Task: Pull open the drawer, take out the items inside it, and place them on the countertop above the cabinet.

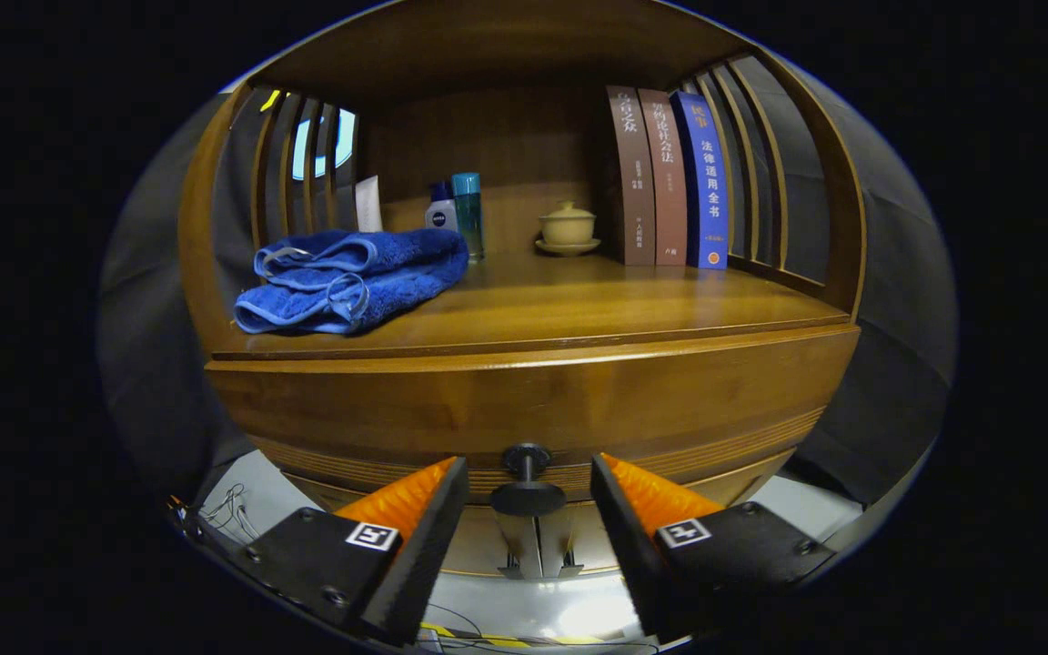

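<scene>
The drawer sat shut in the wooden cabinet, its curved front filling the space just ahead of the gripper and directly under the tabletop. Its face was warm brown wood with a band of fine grooves along the lower edge. The drawer knob, a dark round pull on a short stem, stood out from the middle of that front and lay between the gripper's fingers, close to their tips. The gripper was spread wide, with clear space between the knob and each finger, so neither one touched it.

Above the drawer, the tabletop formed the floor of an open niche with slatted side walls. A folded blue towel lay on the left part of it, near the front edge. Three upright books, two brown and one blue, stood together at the right rear, against the slats. A small lidded tea bowl on a saucer sat at the back, just left of the books. Behind the towel stood a teal bottle with a smaller dark-capped bottle beside it.
</scene>
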`<action>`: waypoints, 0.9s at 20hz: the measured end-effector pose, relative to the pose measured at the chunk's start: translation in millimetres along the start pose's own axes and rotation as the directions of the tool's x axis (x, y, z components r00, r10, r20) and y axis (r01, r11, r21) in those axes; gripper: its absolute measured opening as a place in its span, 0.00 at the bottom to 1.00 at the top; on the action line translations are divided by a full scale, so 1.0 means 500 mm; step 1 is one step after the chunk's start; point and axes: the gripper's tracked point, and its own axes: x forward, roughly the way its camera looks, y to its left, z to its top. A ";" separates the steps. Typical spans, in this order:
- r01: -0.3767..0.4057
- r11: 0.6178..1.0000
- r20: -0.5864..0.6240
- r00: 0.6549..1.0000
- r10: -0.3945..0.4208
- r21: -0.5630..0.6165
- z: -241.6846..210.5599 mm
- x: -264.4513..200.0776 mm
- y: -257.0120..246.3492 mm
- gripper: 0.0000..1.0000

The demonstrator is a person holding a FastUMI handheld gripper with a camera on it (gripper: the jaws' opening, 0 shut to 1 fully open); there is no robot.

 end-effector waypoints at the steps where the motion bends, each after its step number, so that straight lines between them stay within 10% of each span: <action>1: 0.004 1.000 -0.005 1.000 -0.004 0.002 -0.003 0.005 -0.001 0.76; 7: 0.006 0.999 -0.032 0.999 -0.007 -0.041 -0.006 0.012 -0.001 0.37; 18: 0.001 0.999 -0.071 0.997 -0.003 -0.034 -0.032 -0.055 -0.005 0.37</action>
